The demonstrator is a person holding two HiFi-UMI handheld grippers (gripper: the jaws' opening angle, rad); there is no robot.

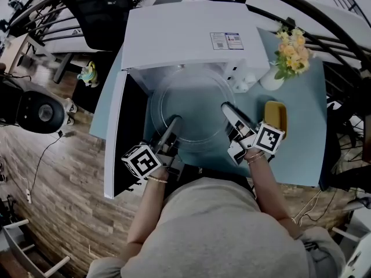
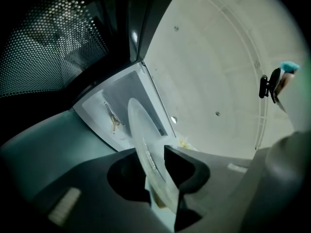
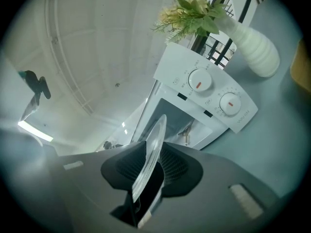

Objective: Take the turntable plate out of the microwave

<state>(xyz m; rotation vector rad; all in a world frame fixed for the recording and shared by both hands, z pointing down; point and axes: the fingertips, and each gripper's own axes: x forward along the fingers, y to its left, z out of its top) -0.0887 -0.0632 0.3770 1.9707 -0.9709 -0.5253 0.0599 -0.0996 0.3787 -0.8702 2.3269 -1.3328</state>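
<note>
The clear round glass turntable plate (image 1: 194, 106) is pinched at its edges by the left gripper (image 1: 174, 122) and right gripper (image 1: 227, 109), between them, before the open white microwave (image 1: 191, 39). Its far rim is hard to see.

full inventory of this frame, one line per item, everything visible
microwave: 1, white, on the table, door open to the left
turntable plate: 1, clear glass, at the microwave's open front, gripped at both edges
table: 1, light blue, under the microwave
vase: 1, white, right of the microwave, holding yellow flowers
block: 1, yellow, on the table right of the plate
chair: 1, black, behind the table, far left
round device: 1, black, on the wood floor at left
left gripper: 1, dark, shut on the plate's left edge
right gripper: 1, dark, shut on the plate's right edge
</note>
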